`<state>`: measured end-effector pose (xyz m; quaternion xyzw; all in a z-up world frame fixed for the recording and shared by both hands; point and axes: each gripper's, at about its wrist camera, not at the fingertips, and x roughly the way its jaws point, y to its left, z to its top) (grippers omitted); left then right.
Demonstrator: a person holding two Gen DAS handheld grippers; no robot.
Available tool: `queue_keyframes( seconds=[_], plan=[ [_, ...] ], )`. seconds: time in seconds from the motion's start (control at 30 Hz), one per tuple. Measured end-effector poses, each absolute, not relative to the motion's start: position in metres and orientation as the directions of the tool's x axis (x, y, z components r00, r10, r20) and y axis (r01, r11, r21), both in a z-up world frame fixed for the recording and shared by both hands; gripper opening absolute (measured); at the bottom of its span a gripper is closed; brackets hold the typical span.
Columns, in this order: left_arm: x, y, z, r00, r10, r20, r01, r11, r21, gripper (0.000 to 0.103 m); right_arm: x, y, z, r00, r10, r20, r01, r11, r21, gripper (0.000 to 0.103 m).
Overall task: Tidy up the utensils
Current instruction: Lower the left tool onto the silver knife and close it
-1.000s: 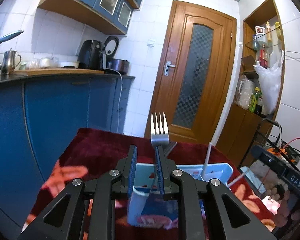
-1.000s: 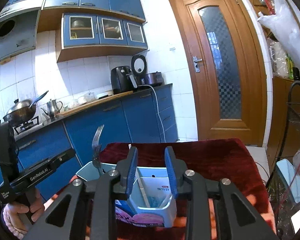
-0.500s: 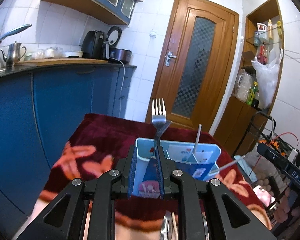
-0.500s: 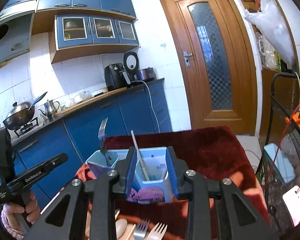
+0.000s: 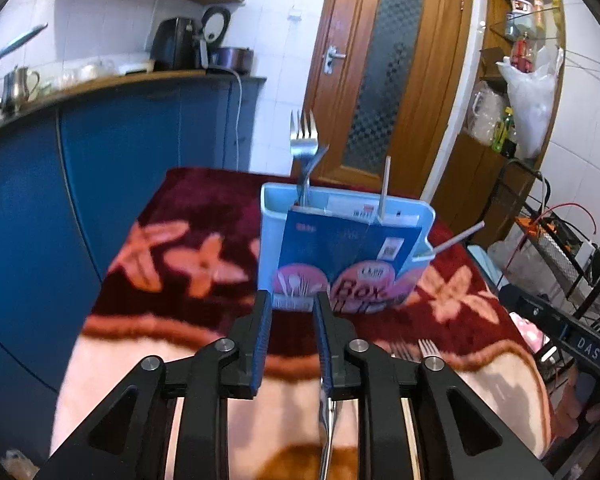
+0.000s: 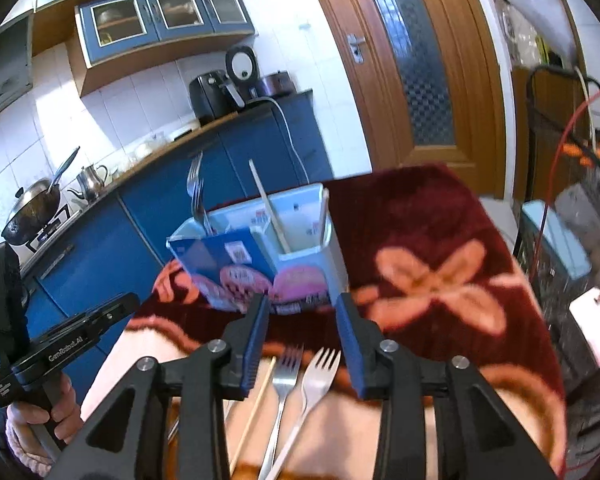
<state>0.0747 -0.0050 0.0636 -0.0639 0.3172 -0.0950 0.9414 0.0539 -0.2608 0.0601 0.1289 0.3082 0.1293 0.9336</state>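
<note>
Pale blue plastic makes up the utensil box (image 5: 346, 248), which stands upright on a dark red blanket (image 5: 204, 216) patterned with orange flowers, well ahead of both grippers. A blue printed card wraps its front. In its left compartment two forks (image 5: 305, 148) stand with tines up, leaning together; further right a chopstick (image 5: 385, 188) pokes up, and another stick juts out at the box's right side.

The left gripper (image 5: 290, 312) hovers low over the blanket, short of the box. Its jaws have just been opening and stand narrowly apart with nothing between them; the box is clear of the pads. Under its right finger lies a metal handle (image 5: 326, 432), blurred, and I cannot tell which utensil it belongs to.

The right gripper (image 6: 302, 312) also points at the box from nearer the door side. Its jaws have just been opening too, a moderate gap, empty. Below it on the blanket lie two forks (image 6: 300, 384) side by side, tines toward the box, with a chopstick (image 6: 256, 404) just left of them. At the left edge of the right wrist view a hand (image 6: 40, 416) grips the handle of the other gripper.
</note>
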Motion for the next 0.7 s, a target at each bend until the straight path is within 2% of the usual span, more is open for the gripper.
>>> queue_keyframes(
  seconds=[0.37,0.7],
  plan=[
    [0.07,-0.02,0.03,0.687,-0.237,-0.687,0.159,0.972,-0.175,0.026,0.04,-0.268,0.018,0.724,0.334,-0.604,-0.106,0.919,0.381,0.038],
    [0.063,-0.028,0.01,0.599,-0.231,-0.767,0.176,0.972,-0.156,0.027,0.03,-0.274,0.0,0.68,0.33,-0.655,-0.08,0.922,0.38,0.039]
  ],
)
